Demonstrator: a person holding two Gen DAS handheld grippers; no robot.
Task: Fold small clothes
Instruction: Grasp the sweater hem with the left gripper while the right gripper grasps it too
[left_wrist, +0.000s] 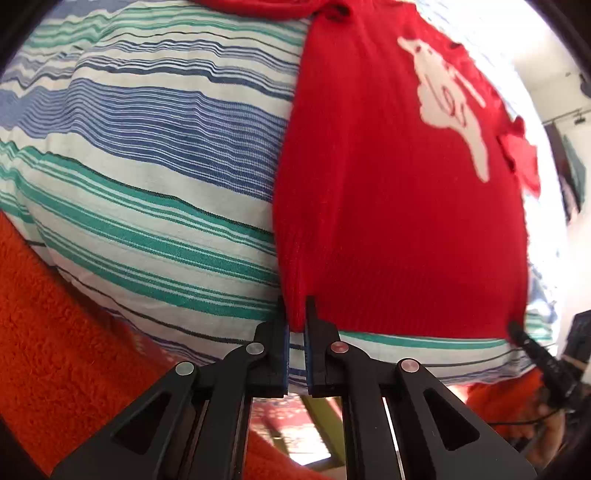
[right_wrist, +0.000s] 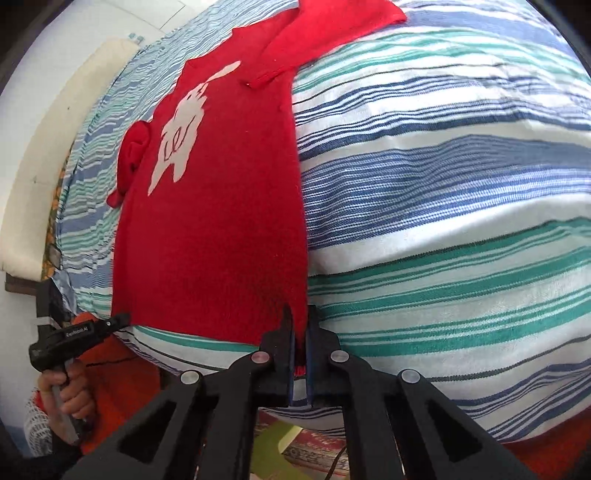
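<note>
**Fingers closed on both near corners of the red garment**

Fingers of the left gripper are pinched shut on the near left corner of the red top, the knit bunched between the black pads. The right gripper is likewise clamped on the near right corner, red fabric caught between its fingers.

One garment is seen: a small, finely ribbed red knit, laid flat and stretched lengthwise away from the cameras, with a white animal print on its chest. One sleeve is spread out sideways at the far end; the other is crumpled into a lump against the opposite side.

Its near hem is drawn taut between the two grips and lies just inside the near edge of the bed. The long side edges run straight.

Underneath lies a softly puffed striped bedcover in blue, green and white bands with fine woven ridges. Wide bare cover is left on both sides of the garment.

A fuzzy orange blanket is seen at the near edge. The person's hand is wrapped round the left gripper's handle.
</note>
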